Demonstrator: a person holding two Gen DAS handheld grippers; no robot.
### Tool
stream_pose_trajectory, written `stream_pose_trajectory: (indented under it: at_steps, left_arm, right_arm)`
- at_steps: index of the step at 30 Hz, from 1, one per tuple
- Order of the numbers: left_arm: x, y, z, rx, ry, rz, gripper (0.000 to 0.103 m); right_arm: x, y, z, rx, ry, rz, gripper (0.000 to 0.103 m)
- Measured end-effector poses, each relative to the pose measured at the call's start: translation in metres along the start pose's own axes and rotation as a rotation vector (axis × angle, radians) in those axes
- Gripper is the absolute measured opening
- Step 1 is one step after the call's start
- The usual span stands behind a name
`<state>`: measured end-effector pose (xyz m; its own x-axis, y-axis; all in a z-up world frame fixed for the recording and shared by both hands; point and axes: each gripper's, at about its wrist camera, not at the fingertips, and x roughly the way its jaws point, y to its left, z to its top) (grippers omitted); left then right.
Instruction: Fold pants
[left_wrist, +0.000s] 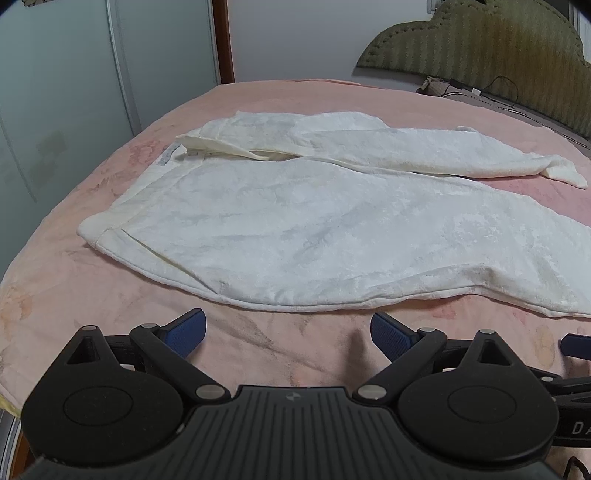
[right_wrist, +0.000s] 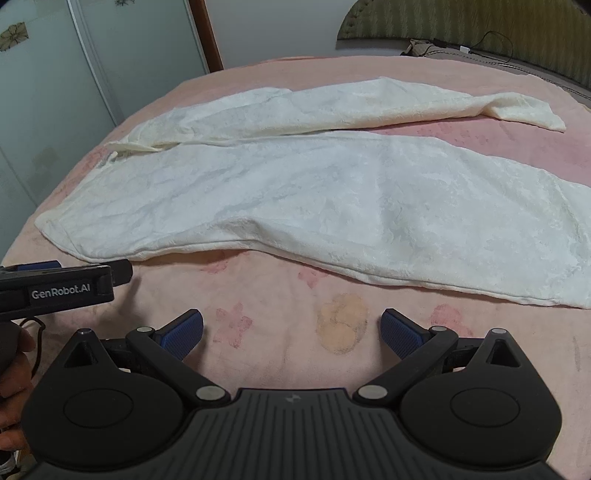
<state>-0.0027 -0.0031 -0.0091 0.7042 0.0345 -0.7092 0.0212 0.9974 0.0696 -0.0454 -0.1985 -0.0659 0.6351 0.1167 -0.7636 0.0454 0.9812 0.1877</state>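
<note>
Your pink floral bedspread (left_wrist: 258, 343) fills the view, grey-green wardrobe doors (left_wrist: 66, 92) at ten o'clock and an olive padded headboard (left_wrist: 480, 48) at one. The cream plush pants (left_wrist: 314, 229) lie unfolded at twelve, waistband at nine. Your left gripper (left_wrist: 288, 334) and right gripper (right_wrist: 291, 332) hover wide open, empty.

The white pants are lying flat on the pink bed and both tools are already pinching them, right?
Not quite. The white pants do lie spread on the pink bed, but neither tool pinches them. The left tool and the right tool are open, short of the cloth, as each wrist view shows.
</note>
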Motion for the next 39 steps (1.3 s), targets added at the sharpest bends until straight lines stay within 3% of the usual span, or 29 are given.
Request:
stream_pose_trajectory:
  at_steps: [16,19,21,23,24,27,32,37,39]
  left_arm:
    - [-0.004,0.001,0.0,0.01,-0.034,-0.038,0.097]
    - [-0.005,0.002,0.002,0.025,-0.06,-0.018,0.097]
    - [-0.004,0.003,0.003,0.033,-0.079,0.007,0.097]
    - [0.0,0.004,0.006,0.037,-0.084,0.021,0.097]
    - [0.004,0.005,0.007,0.034,-0.076,0.02,0.097]
    - [0.012,0.009,0.012,0.018,-0.055,0.011,0.097]
    - [0.016,0.011,0.022,0.024,-0.044,0.0,0.097]
    - [0.013,0.014,0.04,0.026,-0.083,-0.009,0.098]
    - [0.016,0.015,0.05,0.031,-0.103,0.008,0.098]
  right_arm:
    - [-0.003,-0.003,-0.001,0.004,-0.022,0.035,0.103]
    - [-0.016,-0.005,-0.001,-0.005,-0.128,0.085,0.103]
    - [-0.033,-0.005,0.0,-0.042,-0.276,0.111,0.103]
    - [-0.043,-0.001,-0.002,-0.146,-0.409,0.092,0.103]
    - [-0.043,0.003,-0.003,-0.219,-0.429,0.067,0.103]
    - [-0.031,0.015,0.001,-0.334,-0.366,0.01,0.103]
    - [-0.024,0.018,0.012,-0.342,-0.35,0.087,0.103]
    - [-0.01,0.022,0.036,-0.365,-0.328,-0.067,0.103]
    - [-0.004,0.018,0.048,-0.382,-0.32,-0.071,0.103]
